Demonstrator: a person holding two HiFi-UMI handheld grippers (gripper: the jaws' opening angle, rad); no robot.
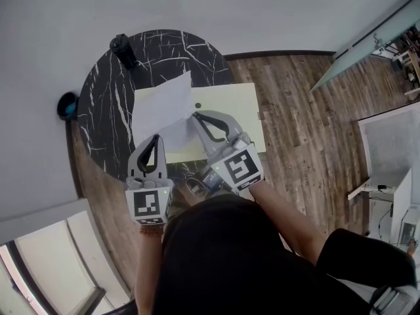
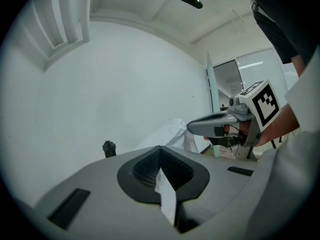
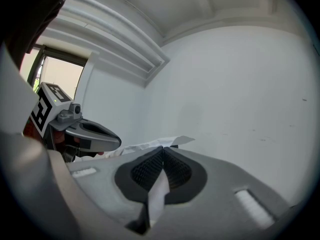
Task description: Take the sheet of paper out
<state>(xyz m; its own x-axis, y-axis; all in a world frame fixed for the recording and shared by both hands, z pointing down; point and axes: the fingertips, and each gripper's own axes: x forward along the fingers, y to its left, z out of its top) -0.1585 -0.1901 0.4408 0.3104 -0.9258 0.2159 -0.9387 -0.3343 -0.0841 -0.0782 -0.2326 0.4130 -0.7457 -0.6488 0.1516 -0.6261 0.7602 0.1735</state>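
Both jaws are clamped on the near edge of the sheet of paper (image 1: pixel 163 104): left gripper (image 1: pixel 156 138) at the near-left corner, right gripper (image 1: pixel 195 116) alongside. The sheet slopes up and away over the pale yellow folder (image 1: pixel 233 107).

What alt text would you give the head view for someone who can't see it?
The left gripper and right gripper each pinch a white sheet of paper over a pale yellow folder on a round black marble table. A black object stands at its far edge.

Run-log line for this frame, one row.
left tool: shut on white paper sheet | right tool: shut on same sheet | sheet: partly over pale yellow rectangular board
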